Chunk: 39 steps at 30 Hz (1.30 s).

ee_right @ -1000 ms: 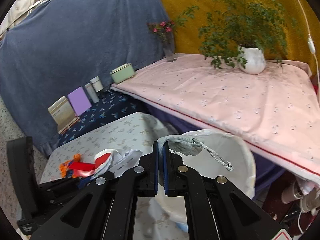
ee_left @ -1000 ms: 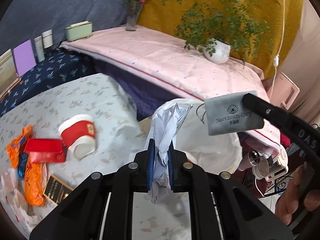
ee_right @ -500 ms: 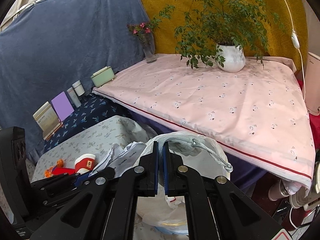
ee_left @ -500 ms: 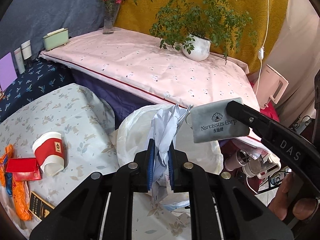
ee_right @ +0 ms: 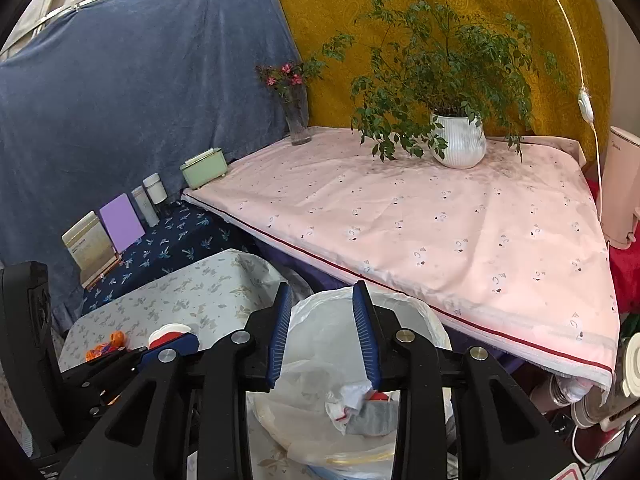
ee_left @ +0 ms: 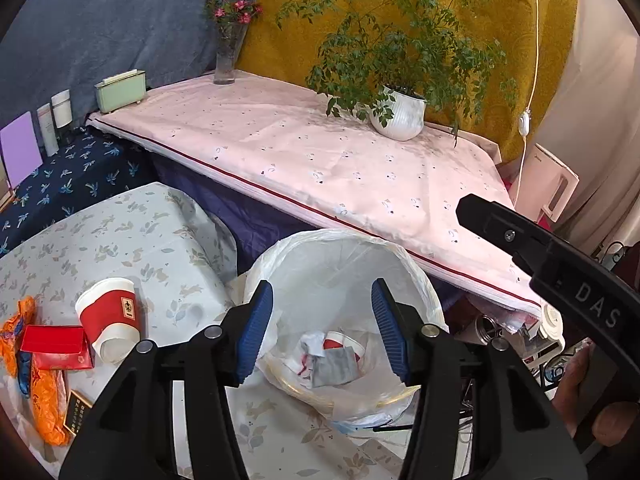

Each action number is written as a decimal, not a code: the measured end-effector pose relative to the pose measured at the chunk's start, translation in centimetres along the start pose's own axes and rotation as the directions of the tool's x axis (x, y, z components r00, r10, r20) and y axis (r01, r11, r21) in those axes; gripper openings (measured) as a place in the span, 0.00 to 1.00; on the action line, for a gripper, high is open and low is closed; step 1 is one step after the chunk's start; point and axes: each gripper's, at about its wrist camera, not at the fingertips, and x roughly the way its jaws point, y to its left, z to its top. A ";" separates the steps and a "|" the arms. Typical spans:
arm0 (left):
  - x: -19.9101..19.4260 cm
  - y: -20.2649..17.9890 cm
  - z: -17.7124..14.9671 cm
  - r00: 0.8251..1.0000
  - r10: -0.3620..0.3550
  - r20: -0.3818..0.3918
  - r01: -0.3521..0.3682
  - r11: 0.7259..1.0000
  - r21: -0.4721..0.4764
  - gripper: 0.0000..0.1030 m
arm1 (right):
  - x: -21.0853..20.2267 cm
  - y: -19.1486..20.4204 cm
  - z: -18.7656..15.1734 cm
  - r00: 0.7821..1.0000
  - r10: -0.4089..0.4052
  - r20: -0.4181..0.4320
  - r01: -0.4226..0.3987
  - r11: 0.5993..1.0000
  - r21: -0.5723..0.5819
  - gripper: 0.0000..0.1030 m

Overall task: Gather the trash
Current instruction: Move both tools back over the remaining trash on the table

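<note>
A bin lined with a white plastic bag [ee_left: 340, 256] stands beside the floral table; it also shows in the right wrist view [ee_right: 320, 320]. Inside lie a grey pouch [ee_left: 334, 368], crumpled paper [ee_left: 310, 346] and a red-and-white cup. My left gripper [ee_left: 322, 326] is open and empty above the bin. My right gripper [ee_right: 322, 340] is open and empty above the bin too; its body shows in the left wrist view [ee_left: 560, 272]. On the floral table [ee_left: 132, 236] lie a red paper cup [ee_left: 108, 318], a red packet [ee_left: 56, 346], orange wrappers [ee_left: 44, 404] and a small black card [ee_left: 76, 416].
A pink-covered table [ee_left: 320, 160] with a potted plant [ee_left: 400, 116], a flower vase [ee_left: 226, 60] and a green box [ee_left: 120, 90] stands behind the bin. Bottles and cards [ee_left: 36, 136] stand on a dark blue cloth at left. Clutter and a kettle lie at right.
Both grippers have opened. The crumpled paper left my left gripper and the grey pouch left my right gripper; both now lie in the bin.
</note>
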 end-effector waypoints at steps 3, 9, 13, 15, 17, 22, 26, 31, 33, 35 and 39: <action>-0.4 0.2 0.0 1.000 0.009 0.010 -0.009 1.000 -0.004 0.53 | -0.3 0.2 0.0 1.000 0.006 0.004 -0.006 1.000 -0.001 0.33; -1.4 1.1 -0.1 0.999 0.027 0.020 -0.027 0.999 -0.020 0.53 | -0.7 1.0 -0.1 1.000 0.020 0.002 -0.020 1.000 -0.010 0.35; -2.1 1.9 -0.2 0.999 0.041 0.021 -0.040 0.998 -0.039 0.55 | -1.0 2.0 -0.2 0.999 0.031 0.006 -0.031 0.999 -0.023 0.40; -2.6 2.3 -0.3 0.998 0.052 0.028 -0.051 0.997 -0.051 0.56 | -1.2 2.5 -0.2 0.999 0.038 0.005 -0.038 0.999 -0.031 0.41; -3.1 2.7 -0.4 0.998 0.062 0.033 -0.060 0.996 -0.059 0.57 | -1.3 3.0 -0.4 0.999 0.044 0.004 -0.044 0.998 -0.038 0.42; -4.5 3.9 -0.7 0.995 0.087 0.049 -0.083 0.994 -0.077 0.57 | -1.5 4.4 -0.6 0.998 0.064 0.000 -0.064 0.997 -0.053 0.43; -5.5 5.1 -0.9 0.993 0.107 0.057 -0.101 0.990 -0.098 0.57 | -1.6 5.7 -1.0 0.996 0.085 -0.009 -0.085 0.994 -0.069 0.43; -6.9 6.8 -1.4 0.988 0.137 0.070 -0.127 0.983 -0.130 0.65 | -1.6 7.9 -1.5 0.994 0.112 -0.020 -0.113 0.989 -0.097 0.48; -7.4 7.5 -1.5 0.986 0.152 0.072 -0.142 0.981 -0.136 0.65 | -1.5 8.9 -1.7 0.992 0.125 -0.023 -0.127 0.986 -0.106 0.49; -7.9 8.2 -1.7 0.982 0.171 0.074 -0.160 0.977 -0.144 0.65 | -1.4 9.8 -1.9 0.990 0.139 -0.029 -0.141 0.983 -0.116 0.49; -8.8 9.9 -2.3 0.977 0.200 0.072 -0.186 0.967 -0.173 0.66 | -1.3 11.4 -2.2 0.987 0.158 -0.039 -0.162 0.977 -0.136 0.49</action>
